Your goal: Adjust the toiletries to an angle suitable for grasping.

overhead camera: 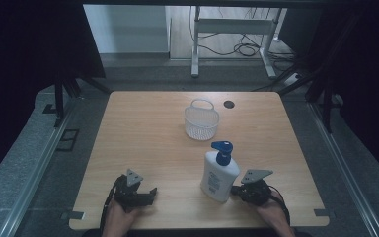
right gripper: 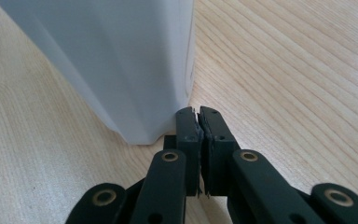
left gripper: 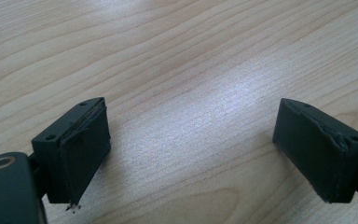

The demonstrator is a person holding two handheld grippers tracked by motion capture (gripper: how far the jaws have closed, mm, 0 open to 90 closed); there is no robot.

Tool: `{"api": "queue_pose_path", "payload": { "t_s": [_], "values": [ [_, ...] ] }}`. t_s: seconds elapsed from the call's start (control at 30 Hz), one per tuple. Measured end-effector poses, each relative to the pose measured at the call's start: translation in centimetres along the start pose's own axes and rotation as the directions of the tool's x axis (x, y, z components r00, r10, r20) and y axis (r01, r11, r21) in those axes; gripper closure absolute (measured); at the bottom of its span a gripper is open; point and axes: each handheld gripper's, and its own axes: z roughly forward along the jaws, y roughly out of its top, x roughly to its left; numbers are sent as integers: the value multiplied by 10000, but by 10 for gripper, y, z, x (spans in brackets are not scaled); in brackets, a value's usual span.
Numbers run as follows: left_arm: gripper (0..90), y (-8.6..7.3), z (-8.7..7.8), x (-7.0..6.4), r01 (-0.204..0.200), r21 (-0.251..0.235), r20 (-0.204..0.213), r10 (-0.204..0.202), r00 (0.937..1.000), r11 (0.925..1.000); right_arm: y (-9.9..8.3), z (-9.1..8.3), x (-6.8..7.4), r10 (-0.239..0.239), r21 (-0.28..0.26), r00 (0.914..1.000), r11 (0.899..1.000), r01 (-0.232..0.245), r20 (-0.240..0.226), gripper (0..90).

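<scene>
Near edge of the wooden table [overhead camera: 143, 143]: both grippers low over the top, a hand behind each.

Left gripper [overhead camera: 148, 195], near-left: jaws spread wide, bare wood grain between the pads [left gripper: 86, 154], nothing held.

Right gripper [overhead camera: 235, 189], near-right: jaws pressed together, pad to pad, nothing between them. Tips sit at the foot of the lotion bottle [overhead camera: 219, 173], just beside its base corner; contact cannot be told.

Lotion bottle: white body, blue pump head, standing upright right of centre in the near half. In the right gripper view its white wall [right gripper: 121, 60] rises just ahead of the closed tips.

Farther back: white mesh basket [overhead camera: 202, 120] with loop handle, upright, well apart from the bottle. Beyond it, a dark cable hole [overhead camera: 229, 104] near the far edge
</scene>
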Motion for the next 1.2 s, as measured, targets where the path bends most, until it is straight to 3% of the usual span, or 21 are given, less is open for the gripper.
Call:
{"api": "queue_pose_path", "payload": {
  "t_s": [0.57,0.9,1.0,1.2],
  "values": [
    [106,0,0,0,3,-2,1,-3,10000,10000,-8,-15,5,268,-155,9995,9995,-266,148,793],
    [106,0,0,0,10,-9,-7,-10,10000,10000,-15,-23,8,615,-107,9980,9981,-614,128,650],
    [106,0,1,0,14,-10,-7,-14,10000,10000,-16,-28,10,928,-206,9956,9955,-924,158,542],
    [106,0,1,0,14,-11,-7,-14,10000,10000,-15,-32,13,997,-284,9947,9947,-990,250,466]
  ]
}}
